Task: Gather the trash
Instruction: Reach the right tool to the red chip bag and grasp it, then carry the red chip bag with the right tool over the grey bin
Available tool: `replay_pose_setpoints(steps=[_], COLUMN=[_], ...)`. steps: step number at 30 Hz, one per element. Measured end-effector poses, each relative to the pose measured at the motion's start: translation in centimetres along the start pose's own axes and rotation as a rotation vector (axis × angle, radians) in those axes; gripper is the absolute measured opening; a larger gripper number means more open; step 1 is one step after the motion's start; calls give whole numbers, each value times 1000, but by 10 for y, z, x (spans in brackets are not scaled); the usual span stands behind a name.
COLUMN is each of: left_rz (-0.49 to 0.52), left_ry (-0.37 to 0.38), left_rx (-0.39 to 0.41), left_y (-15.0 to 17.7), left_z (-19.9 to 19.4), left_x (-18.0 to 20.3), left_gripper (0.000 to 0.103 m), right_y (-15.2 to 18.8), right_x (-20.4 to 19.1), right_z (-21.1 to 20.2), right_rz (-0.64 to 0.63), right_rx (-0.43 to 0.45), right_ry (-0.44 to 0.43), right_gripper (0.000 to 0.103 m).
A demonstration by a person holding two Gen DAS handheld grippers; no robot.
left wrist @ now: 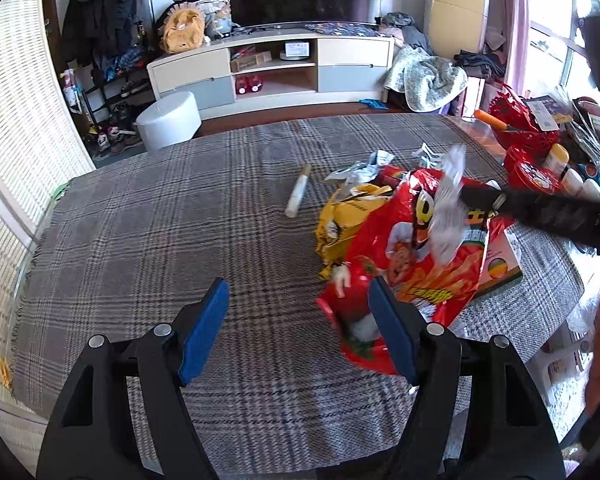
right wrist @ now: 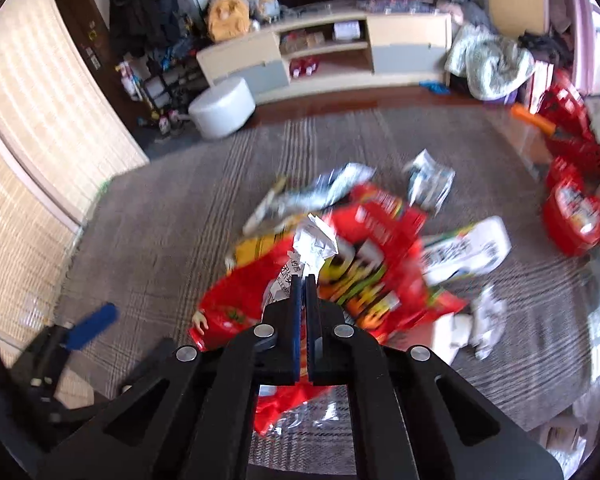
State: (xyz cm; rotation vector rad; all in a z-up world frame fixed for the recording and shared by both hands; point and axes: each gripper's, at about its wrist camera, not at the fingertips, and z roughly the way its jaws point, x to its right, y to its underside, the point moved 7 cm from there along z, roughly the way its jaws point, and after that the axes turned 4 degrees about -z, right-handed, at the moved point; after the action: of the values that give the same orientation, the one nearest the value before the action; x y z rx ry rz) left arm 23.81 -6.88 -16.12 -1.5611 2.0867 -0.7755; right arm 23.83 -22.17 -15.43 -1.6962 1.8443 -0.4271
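Note:
A big red snack bag (left wrist: 420, 264) lies on the plaid tablecloth (left wrist: 140, 240) over a crumpled yellow wrapper (left wrist: 348, 216). My left gripper (left wrist: 300, 300) is open and empty, its right pad at the bag's near corner. My right gripper (right wrist: 304, 280) is shut on a crumpled silver-white wrapper (right wrist: 314, 244) and holds it above the red bag (right wrist: 364, 264). In the left wrist view that wrapper (left wrist: 448, 200) hangs from the right gripper's black fingers (left wrist: 540, 212). Silver wrappers (right wrist: 430, 180) and a white pack (right wrist: 468, 252) lie around the bag.
A white tube (left wrist: 298, 196) lies on the cloth left of the pile. Red tubs and jars (left wrist: 540, 168) and a red basket (left wrist: 516, 116) crowd the table's right side. Beyond the table stand a white stool (left wrist: 168, 120) and a TV cabinet (left wrist: 272, 68).

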Motion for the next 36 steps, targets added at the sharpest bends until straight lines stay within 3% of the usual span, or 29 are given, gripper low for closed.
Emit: replay_pose_setpoints(steps=[7,11,14,16,17,18,20,24,30,36], left_rz=[25,14,28,38,36,32,40,53,27,36], left_ry=[9,50,66,89,100,105,102,76,64,16], left_rx=[-14,-42,-64,-85,-95,-101,-95,-49,41,131], left_y=[-4,-3,2,6,8,9,9,5,-9,-12], left_z=[26,47,57,62,64,65,62,44,0,-67], left_x=[13,18,24,31,33,34,36,38,34,34], left_gripper=[68,81,80,56,37,28,23,2,0,0], right_y=[-12,-13,-13,-10,-9,-8,-7,-6,-3,11], right_x=[28,31,32,31,30,31,32,35,33,20], right_z=[-29,-30,-26,-25,-25,-24,-24,-29,-42,-84], right_rz=[-9,-56,-62,-61,-61,-64,-65,-68,-73,-76], right_rx=[70,90,91,90,88,88,87,98,116,148], right_ry=[14,15,4,-10,-14,-10,-3,26,39,13], right_gripper=[4,4,4,4,4,4,4,4,3,3])
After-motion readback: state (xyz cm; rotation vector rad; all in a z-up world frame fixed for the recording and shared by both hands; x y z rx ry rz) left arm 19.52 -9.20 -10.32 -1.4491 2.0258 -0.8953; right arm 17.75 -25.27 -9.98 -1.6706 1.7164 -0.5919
